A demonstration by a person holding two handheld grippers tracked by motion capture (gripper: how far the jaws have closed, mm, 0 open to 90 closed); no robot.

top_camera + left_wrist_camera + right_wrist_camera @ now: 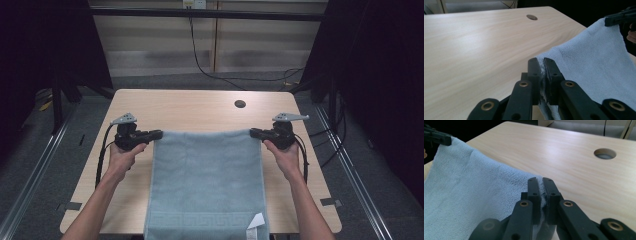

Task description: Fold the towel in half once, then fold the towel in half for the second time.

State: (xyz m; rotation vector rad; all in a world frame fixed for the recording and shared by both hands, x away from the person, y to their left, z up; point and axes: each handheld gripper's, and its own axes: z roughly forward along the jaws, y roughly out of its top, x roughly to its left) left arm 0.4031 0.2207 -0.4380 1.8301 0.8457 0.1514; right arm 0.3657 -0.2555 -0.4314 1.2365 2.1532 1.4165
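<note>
Left gripper (542, 65): jaws pinched together on the far left corner of the towel (596, 65), a thin ridge of pale blue terry showing between the two black pads. In the high view the same gripper (156, 134) points inward toward the cloth, held in the person's left hand (122, 156).

Right gripper (541, 184): jaws likewise clamped tight on the far right corner of the towel (474, 195), fabric squeezed between the pads. In the high view it (255, 132) points inward from the opposite side, held in the right hand (286, 157).

Towel (207, 185): light blue, rectangular, its far edge stretched between the two grippers and raised off the wood. From there it slopes back toward the person, and its near end hangs over the near edge of the table. A woven key-pattern border runs along that near end, with a white label (255, 222) by its right corner.

Table (190, 107): pale wood, rounded corners, a round cable hole (240, 104) near its far edge, right of centre, well apart from the towel.

Surroundings: grey floor, dark curtains at both sides, a black cable (210, 70) trailing down the back wall.
</note>
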